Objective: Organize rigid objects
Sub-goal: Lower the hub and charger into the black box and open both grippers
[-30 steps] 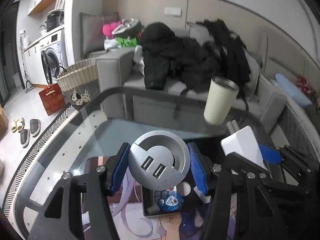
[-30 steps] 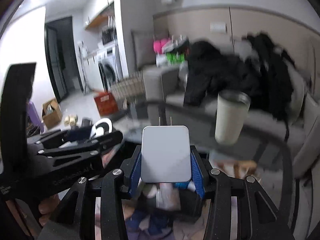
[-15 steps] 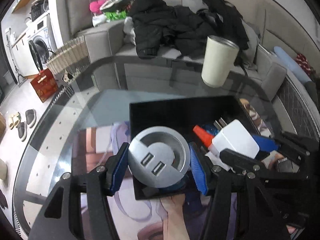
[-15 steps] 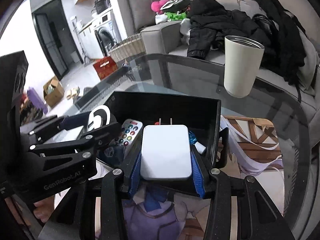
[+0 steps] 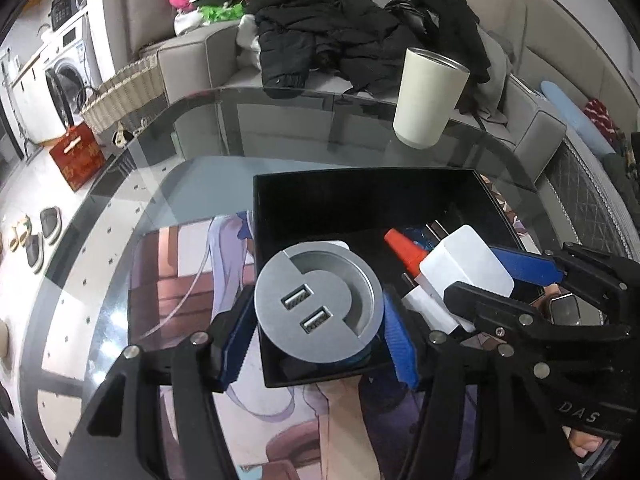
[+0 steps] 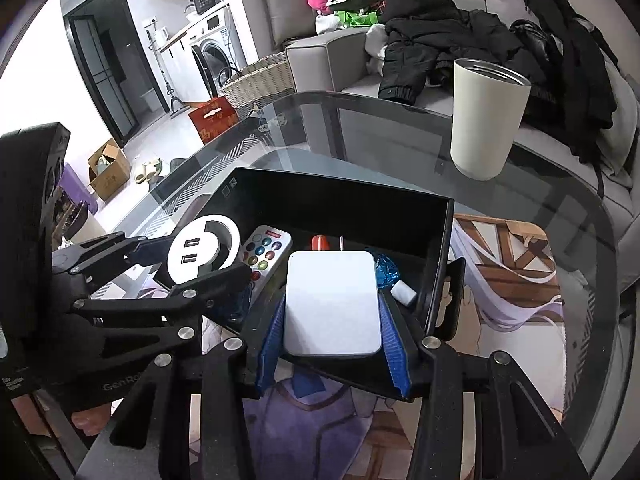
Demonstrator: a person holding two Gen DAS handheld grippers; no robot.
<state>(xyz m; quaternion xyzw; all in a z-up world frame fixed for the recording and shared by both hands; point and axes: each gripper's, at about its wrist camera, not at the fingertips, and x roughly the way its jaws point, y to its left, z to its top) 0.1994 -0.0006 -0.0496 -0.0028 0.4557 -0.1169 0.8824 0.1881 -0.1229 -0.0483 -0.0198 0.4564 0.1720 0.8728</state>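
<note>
My left gripper (image 5: 318, 336) is shut on a round silver USB hub (image 5: 318, 306) and holds it over the near left corner of the black box (image 5: 360, 188). It also shows in the right wrist view (image 6: 202, 254). My right gripper (image 6: 332, 328) is shut on a white charger block (image 6: 332, 304) with its prongs pointing into the box (image 6: 340, 192). The charger also shows in the left wrist view (image 5: 466, 270). Inside the box lie a white remote (image 6: 266, 252) with coloured buttons, an orange-capped item (image 5: 402, 246) and a blue item (image 6: 384, 272).
A cream tumbler (image 6: 486, 118) stands on the glass table (image 6: 560, 208) beyond the box. A printed mat (image 5: 180, 280) lies under the box. A grey sofa with black clothes (image 5: 360, 28) stands behind the table. A wicker basket (image 5: 124, 92) is on the left.
Both grippers have tilted downward and moved in over the black box with their objects still held. The view went from the sofa down onto the box.
</note>
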